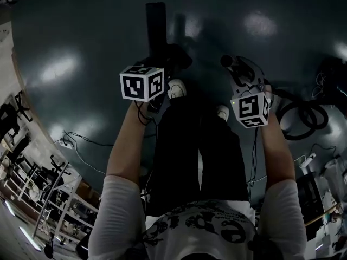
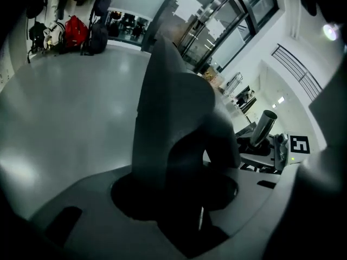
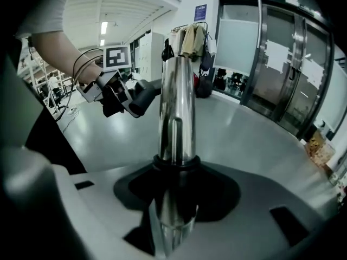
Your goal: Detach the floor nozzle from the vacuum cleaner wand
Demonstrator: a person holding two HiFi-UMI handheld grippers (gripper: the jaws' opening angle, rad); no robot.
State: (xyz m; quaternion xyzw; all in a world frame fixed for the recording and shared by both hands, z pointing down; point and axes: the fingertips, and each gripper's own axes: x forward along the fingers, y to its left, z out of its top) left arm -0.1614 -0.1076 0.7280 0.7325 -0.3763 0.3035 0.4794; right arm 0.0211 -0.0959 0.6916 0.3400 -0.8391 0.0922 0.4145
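We see the floor nozzle (image 2: 173, 107) in the left claw (image 1: 164, 68), which is closed on its dark grey neck. The nozzle is in the air above the floor (image 1: 81, 31), at the left of the wand (image 3: 177, 107) and clearly apart from it, so we judge that the joint is already free. The right claw (image 1: 238, 73) is closed around the polished metal tube of the wand, whose open end points away from us. The nozzle looks like hard moulded plastic, so we expect it to be stiff and rather light. Its long flat head reaches to the far side of the grip, and it will probably want to swing down and turn in the claw. We think the neck is the good place to hold it, because it is thick and gives flat sides for the pads. The wand is round, smooth and shiny, so it can slip or rotate. It needs a firm grip across the tube, near the end.
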